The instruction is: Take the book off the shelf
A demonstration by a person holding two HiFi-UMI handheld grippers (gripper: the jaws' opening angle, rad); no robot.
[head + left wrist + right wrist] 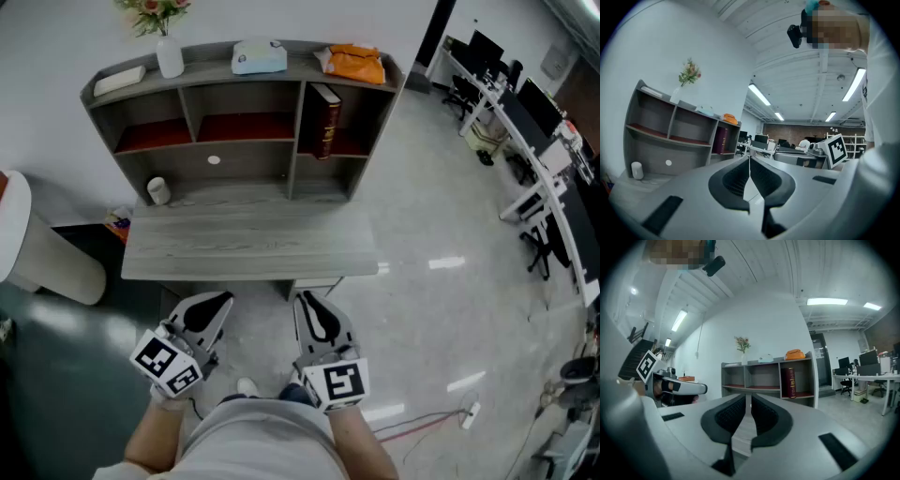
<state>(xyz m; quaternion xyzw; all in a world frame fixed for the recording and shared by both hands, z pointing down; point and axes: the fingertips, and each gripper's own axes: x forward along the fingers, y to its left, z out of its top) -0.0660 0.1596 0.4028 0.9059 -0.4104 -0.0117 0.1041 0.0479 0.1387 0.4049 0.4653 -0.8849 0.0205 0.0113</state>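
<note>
A dark red book (325, 122) stands upright in the right compartment of the grey shelf unit (239, 94), which sits at the back of a grey desk (248, 246). The book (723, 139) shows far off in the left gripper view, and in the right gripper view the book (791, 382) is also far ahead. My left gripper (218, 302) and right gripper (308, 302) hover side by side below the desk's front edge, close to my body. Both are shut with nothing between the jaws. The left gripper (750, 160) and the right gripper (751, 398) point toward the shelf.
On top of the shelf stand a vase with flowers (169, 52), a tissue box (259, 56) and an orange bag (356, 64). A white cup (157, 190) sits at the desk's back left. A white rounded object (19, 234) is at left. Office desks and chairs (525, 122) line the right.
</note>
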